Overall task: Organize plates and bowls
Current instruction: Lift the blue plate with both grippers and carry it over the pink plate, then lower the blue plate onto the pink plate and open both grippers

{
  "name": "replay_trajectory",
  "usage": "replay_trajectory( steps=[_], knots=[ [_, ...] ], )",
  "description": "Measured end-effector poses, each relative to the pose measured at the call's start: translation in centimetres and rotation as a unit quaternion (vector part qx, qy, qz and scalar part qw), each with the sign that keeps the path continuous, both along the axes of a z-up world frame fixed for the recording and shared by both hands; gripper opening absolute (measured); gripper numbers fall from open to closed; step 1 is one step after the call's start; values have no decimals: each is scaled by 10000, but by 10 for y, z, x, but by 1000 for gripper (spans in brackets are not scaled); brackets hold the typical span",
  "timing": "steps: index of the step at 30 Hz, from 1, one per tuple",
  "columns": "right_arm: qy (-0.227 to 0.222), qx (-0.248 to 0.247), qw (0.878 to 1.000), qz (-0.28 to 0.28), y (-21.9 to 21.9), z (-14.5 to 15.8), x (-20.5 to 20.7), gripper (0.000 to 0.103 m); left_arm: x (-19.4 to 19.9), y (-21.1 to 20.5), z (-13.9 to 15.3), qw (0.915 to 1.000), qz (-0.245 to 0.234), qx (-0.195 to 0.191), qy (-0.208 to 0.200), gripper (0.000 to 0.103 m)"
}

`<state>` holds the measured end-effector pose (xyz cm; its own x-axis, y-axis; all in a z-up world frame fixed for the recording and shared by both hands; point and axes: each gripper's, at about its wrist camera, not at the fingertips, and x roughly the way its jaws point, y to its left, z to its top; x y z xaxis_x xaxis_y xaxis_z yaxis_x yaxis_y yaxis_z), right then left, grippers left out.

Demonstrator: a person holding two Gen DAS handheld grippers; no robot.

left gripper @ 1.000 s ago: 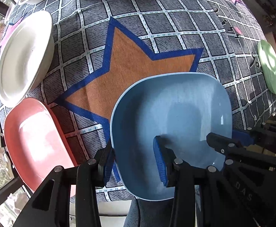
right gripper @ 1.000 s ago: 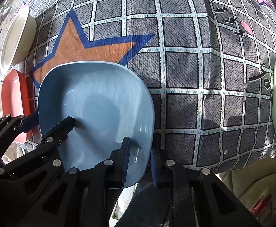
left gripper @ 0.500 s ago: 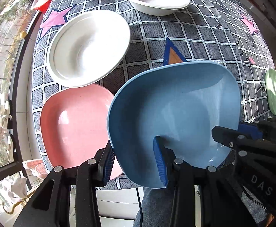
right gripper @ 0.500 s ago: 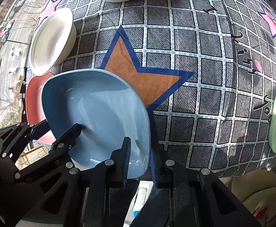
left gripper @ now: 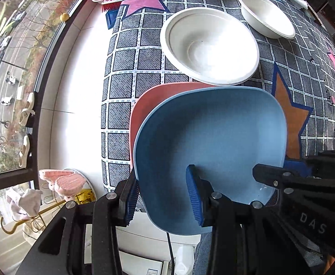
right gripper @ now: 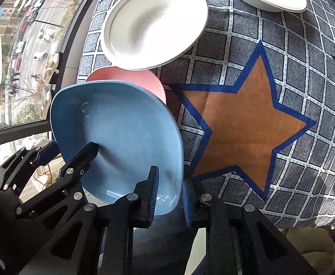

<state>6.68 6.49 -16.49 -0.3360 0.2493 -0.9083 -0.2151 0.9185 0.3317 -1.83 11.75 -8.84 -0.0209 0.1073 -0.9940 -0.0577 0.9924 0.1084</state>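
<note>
Left wrist view: the blue plate (left gripper: 211,146) is clamped at its near rim by the left hand-held gripper (left gripper: 165,197), directly over the pink plate (left gripper: 149,105), whose far edge is overlapped by the white bowl (left gripper: 209,45). Only the right wrist view shows the right hand-held gripper (right gripper: 168,194) pinching the blue plate's other rim, beside the orange star (right gripper: 243,123) on the surface (right gripper: 305,50).

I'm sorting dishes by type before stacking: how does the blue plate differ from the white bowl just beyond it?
The blue squarish plate is shallow with rounded corners; the white round bowl is deeper, with a wide flat rim. The blue plate is held by the left gripper and right gripper, over the pink squarish plate; the white bowl rests on the checked cloth. Both face up, with nothing in them.
</note>
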Motion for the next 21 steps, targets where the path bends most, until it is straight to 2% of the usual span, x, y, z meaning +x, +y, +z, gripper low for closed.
replay_trajectory(
  steps=[7,13,16,18,20,21],
  knots=[
    [443,18,9989,-145,20,-24,8,22,10,24,-15,9999,47,38,117,43],
    [474,-140,9987,-102,17,-30,18,22,22,31,-30,9998,115,25,158,43],
    [306,-145,9994,-110,21,-28,23,22,24,29,-32,9998,139,-6,158,53],
    [136,-160,9998,-3,20,-22,23,25,23,29,-31,9997,182,154,98,69],
    [13,-172,9998,93,18,-19,23,26,21,30,-29,9994,225,246,29,75],
    [-69,-224,9996,132,16,-17,23,37,21,32,-27,9992,257,311,10,75]
  ],
)
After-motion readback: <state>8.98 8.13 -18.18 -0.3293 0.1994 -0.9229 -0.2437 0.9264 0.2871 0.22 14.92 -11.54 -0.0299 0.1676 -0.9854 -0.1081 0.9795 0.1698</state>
